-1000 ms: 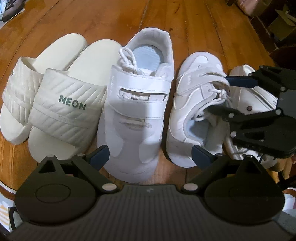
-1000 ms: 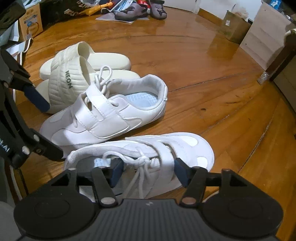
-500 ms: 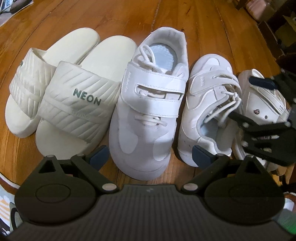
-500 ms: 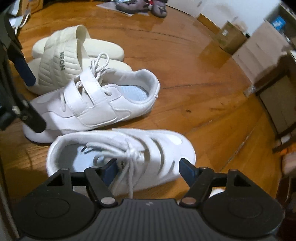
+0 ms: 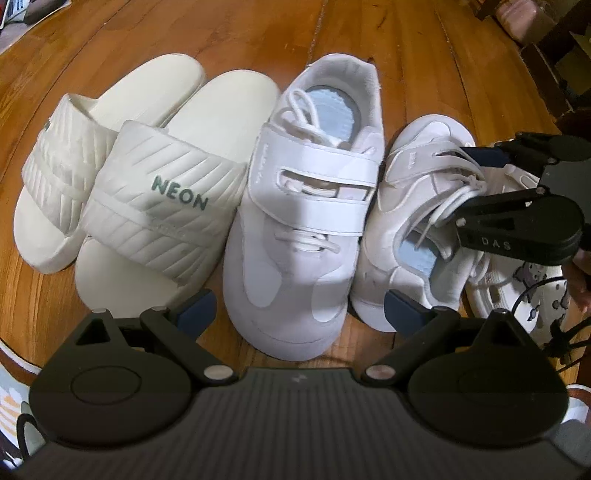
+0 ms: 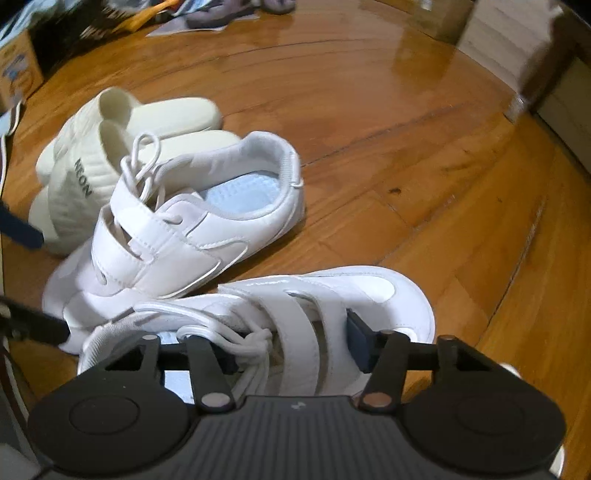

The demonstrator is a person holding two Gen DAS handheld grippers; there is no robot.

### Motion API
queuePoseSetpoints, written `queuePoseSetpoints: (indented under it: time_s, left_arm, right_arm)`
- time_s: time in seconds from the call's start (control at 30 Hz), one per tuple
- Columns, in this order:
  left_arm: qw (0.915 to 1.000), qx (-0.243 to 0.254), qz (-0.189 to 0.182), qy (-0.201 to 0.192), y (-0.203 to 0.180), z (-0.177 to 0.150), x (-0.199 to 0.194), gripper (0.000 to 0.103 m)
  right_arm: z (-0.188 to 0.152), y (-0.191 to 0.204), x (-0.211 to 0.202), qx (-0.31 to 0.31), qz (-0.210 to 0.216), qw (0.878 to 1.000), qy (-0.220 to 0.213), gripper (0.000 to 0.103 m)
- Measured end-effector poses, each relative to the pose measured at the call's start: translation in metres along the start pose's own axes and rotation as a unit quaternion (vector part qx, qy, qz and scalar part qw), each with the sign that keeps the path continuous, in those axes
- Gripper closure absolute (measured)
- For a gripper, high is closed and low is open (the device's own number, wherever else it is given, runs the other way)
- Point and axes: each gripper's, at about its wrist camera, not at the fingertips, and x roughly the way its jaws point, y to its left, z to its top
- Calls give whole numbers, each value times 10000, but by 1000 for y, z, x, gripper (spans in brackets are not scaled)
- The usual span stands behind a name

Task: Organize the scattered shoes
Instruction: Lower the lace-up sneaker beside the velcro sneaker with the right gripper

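A row of shoes lies on the wooden floor (image 6: 406,129). At the left are two cream slides (image 5: 155,199) (image 6: 74,177), one marked NEON. Beside them is a white strap sneaker (image 5: 306,221) (image 6: 177,243), then its mate (image 5: 406,184) (image 6: 369,288) pointing the opposite way. My right gripper (image 6: 291,343) (image 5: 480,182) is closing on the mate's straps and laces. One finger is in the shoe opening and the other presses the front strap. My left gripper (image 5: 299,310) hangs open over the first sneaker's toe, holding nothing.
Another white shoe with a cartoon print (image 5: 532,288) lies at the far right of the row. Cardboard boxes (image 6: 14,70), dark shoes (image 6: 207,18) and papers sit at the far edge of the floor. Pale furniture (image 6: 517,37) stands at the right. A rug edge (image 5: 11,387) is near me.
My right gripper has come down onto the second sneaker and its jaws have narrowed around the straps and laces. The left gripper has stayed open over the first sneaker's toe.
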Motion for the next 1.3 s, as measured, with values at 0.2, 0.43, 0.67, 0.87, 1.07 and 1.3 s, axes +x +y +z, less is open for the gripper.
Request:
queuePoseSetpoints:
  time_s: [0.2, 0.43, 0.67, 0.87, 1.07, 1.3]
  left_arm:
    - [9999, 116, 56, -51, -4, 0, -4, 4]
    - [9998, 32, -7, -176, 0, 2, -10, 0]
    - [9973, -199, -201, -671, 10, 4, -34, 0]
    - [9952, -34, -224, -955, 7, 2, -56, 0]
    - [9942, 51, -137, -1069, 7, 0, -62, 0]
    - [9946, -34, -177, -1021, 10, -1, -61, 0]
  right_arm:
    - [-14, -16, -9, 633, 378, 9972, -118, 49]
    - [-33, -39, -21, 1344, 850, 9856, -572, 49]
    - [-37, -56, -31, 2003, 1193, 9692, -791, 49]
    - [-35, -67, -26, 2886, 1535, 9425, -702, 49]
    - [-28, -66, -21, 3456, 1472, 9259, -406, 49]
    - [-29, -63, -18, 3761, 1576, 9125, -334, 49]
